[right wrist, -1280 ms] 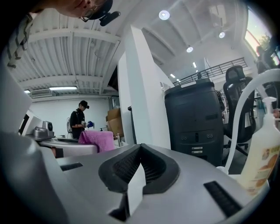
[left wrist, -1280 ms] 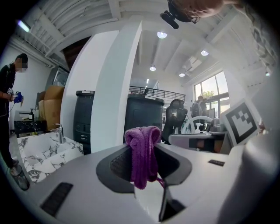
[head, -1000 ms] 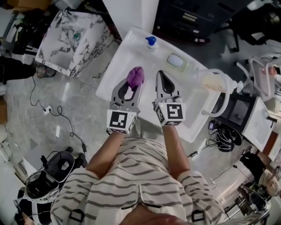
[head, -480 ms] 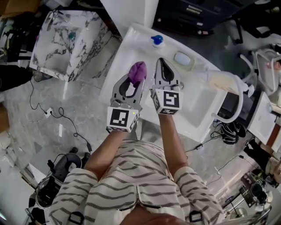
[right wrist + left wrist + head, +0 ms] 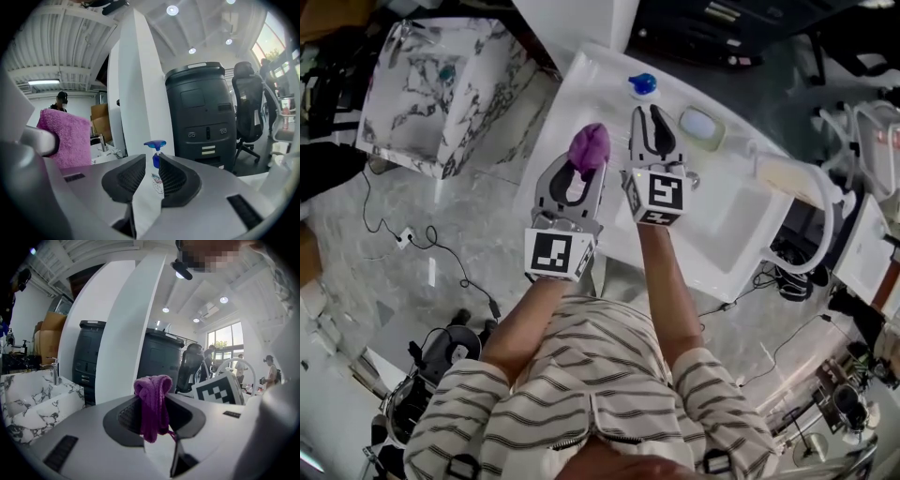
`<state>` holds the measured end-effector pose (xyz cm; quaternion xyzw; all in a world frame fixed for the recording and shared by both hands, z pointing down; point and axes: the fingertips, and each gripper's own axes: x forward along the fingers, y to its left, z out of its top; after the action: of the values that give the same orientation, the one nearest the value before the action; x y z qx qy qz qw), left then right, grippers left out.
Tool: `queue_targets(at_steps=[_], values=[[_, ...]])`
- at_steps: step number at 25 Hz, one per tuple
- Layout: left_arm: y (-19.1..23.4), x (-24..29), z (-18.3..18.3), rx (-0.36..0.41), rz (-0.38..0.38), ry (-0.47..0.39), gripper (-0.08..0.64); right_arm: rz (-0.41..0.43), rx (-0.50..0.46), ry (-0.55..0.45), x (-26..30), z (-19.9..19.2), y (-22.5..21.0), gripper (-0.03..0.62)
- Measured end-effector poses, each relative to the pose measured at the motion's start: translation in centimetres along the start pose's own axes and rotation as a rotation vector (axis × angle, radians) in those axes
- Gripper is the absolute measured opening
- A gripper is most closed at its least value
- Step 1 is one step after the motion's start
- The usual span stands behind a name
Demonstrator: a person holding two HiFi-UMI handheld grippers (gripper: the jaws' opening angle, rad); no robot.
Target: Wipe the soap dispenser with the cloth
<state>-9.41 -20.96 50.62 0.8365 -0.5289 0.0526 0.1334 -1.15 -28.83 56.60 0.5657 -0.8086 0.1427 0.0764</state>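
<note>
Soap dispenser (image 5: pixel 642 84), blue pump on top, upright at the far edge of the white washbasin top (image 5: pixel 572 131), just beyond the tips of the right gripper (image 5: pixel 654 114), untouched. Shows in the right gripper view straight through the gap of the jaws, just now opening and narrowly parted, nothing between the pads. Left gripper (image 5: pixel 585 167) clenched on a purple cloth (image 5: pixel 589 145), bunched and standing proud of the tips, near the bottle but apart from it. No wiping under way, by the look of things. Risks from here: too narrow a gap for the bottle's body, so probably a nudge instead of a grip if pushed forward at this width, and, this close to the far edge, a tip over or off the back. Closing on the pump neck instead: likely a squirt of soap. Rubbing with the bottle unsteadied: likely a slide or a topple. Only a small bite on the cloth, too, so possibly dragged out of the jaws under a hard rub.
</note>
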Motion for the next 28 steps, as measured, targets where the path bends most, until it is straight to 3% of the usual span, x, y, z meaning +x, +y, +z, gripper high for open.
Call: queue_targets(at_steps=[12,21,28], values=[[2.2,1.4,-0.4,-0.013,0.038,-0.001,0.121,-0.085,-0.048,0.0,4.2,-0.6,-1.3,0.141],[2.6,1.8,-1.0,-0.018,0.027,0.002,0.121,-0.156,-0.062,0.003,5.8,-0.7,-1.7,0.129],[2.4,1.7,-1.3,-0.007,0.005,0.018,0.12,-0.123,-0.033,0.019,5.5,-0.7,-2.0,0.13]])
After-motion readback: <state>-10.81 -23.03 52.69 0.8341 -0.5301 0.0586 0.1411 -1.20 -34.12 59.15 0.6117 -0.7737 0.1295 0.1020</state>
